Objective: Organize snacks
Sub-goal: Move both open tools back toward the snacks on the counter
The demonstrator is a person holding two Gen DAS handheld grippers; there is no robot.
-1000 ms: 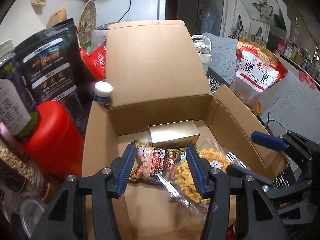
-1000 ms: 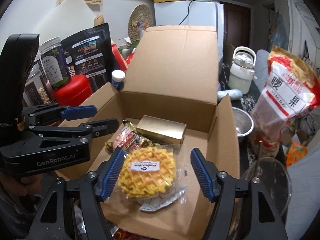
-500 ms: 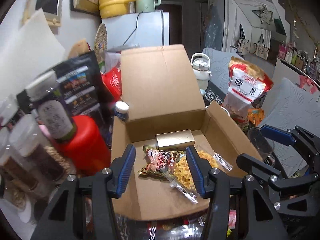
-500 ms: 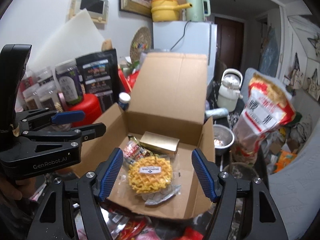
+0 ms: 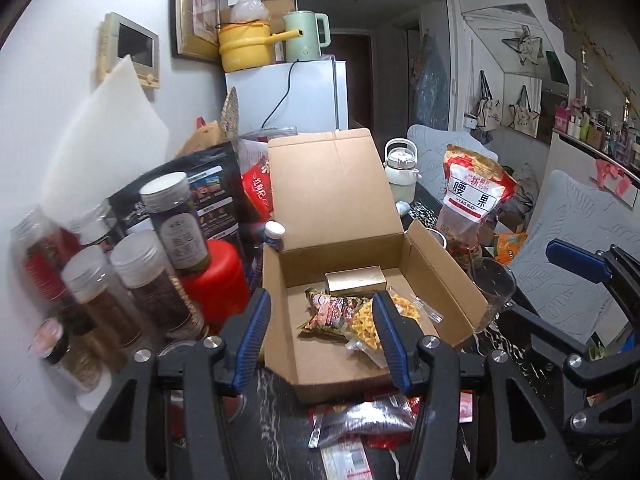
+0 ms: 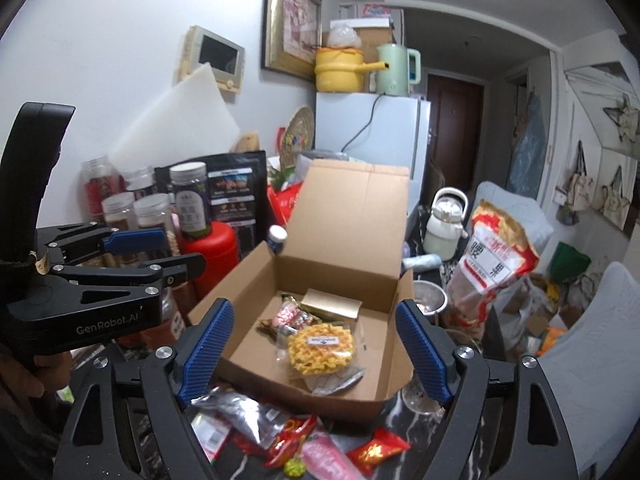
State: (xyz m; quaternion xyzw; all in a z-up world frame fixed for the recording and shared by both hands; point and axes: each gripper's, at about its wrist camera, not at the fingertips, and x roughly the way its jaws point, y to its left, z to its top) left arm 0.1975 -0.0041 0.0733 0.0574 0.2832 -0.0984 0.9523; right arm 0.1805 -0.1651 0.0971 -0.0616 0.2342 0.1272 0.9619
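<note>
Both tools have pulled back and up from the cardboard box (image 6: 320, 320) since a second ago, and it now looks smaller in both views. The waffle pack (image 6: 322, 348) and the red snack packet (image 5: 332, 314) lie on the box floor, in front of the gold box (image 6: 332, 306) at its back wall. My right tool (image 6: 316, 354) is empty and its jaws are opening, with nothing between them. My left tool (image 5: 322, 340) is part spread and pinches nothing. I take that drop as done; loose snacks come next.

In front of the box, on the counter (image 6: 404, 416), lie a silver packet (image 6: 244, 412) and small red wrappers (image 6: 378, 446). A drinking glass (image 5: 492, 292) stands just right of the box, risky for a right-hand swing. Jars (image 5: 148, 284) and a red canister (image 5: 216, 280) crowd its left side.
</note>
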